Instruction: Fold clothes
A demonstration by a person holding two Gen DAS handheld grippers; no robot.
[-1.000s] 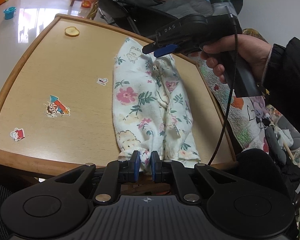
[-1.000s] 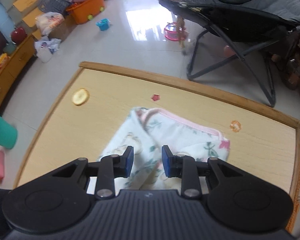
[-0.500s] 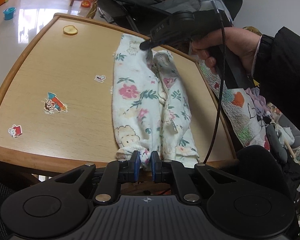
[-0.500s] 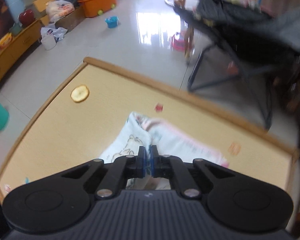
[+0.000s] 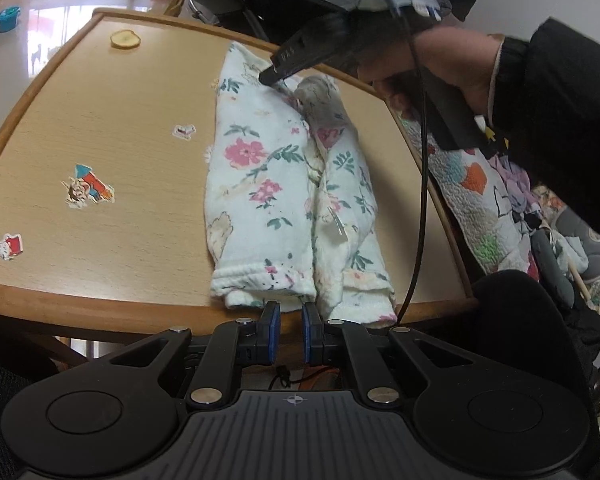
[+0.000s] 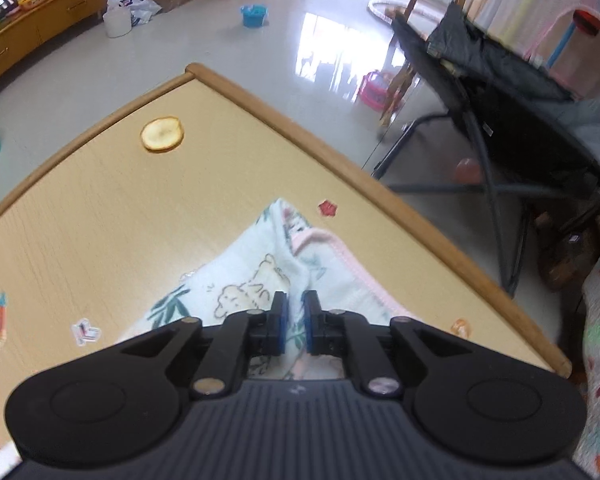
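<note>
A floral garment (image 5: 284, 184), white with pink flowers and green leaves, lies lengthwise on the wooden table (image 5: 100, 216), folded into two long parallel rolls that run from the near rim toward the far edge. Its near hem sits at the table's front rim, directly ahead of the left gripper (image 5: 287, 330), whose blue-padded jaws stand almost together with a narrow gap; the hem lies just beyond the fingertips, and whether any cloth is pinched between them cannot be told from this view. At the garment's far end the right gripper (image 6: 293, 326) comes down onto the cloth near its pink-trimmed edge (image 6: 352, 268); its jaws have just closed in and then eased slightly apart, and a ridge of fabric rises between the pads, which clamp it. In the left wrist view that gripper's black tip meets the cloth where the two rolls join, held by a hand (image 5: 452, 68) in a dark sleeve. Around the garment the table carries a dried fruit slice (image 5: 125, 39) near the far corner and several cartoon stickers (image 5: 88, 190) to the left, well apart from the cloth. A black folding chair (image 6: 520, 92) stands beyond the table.
</note>
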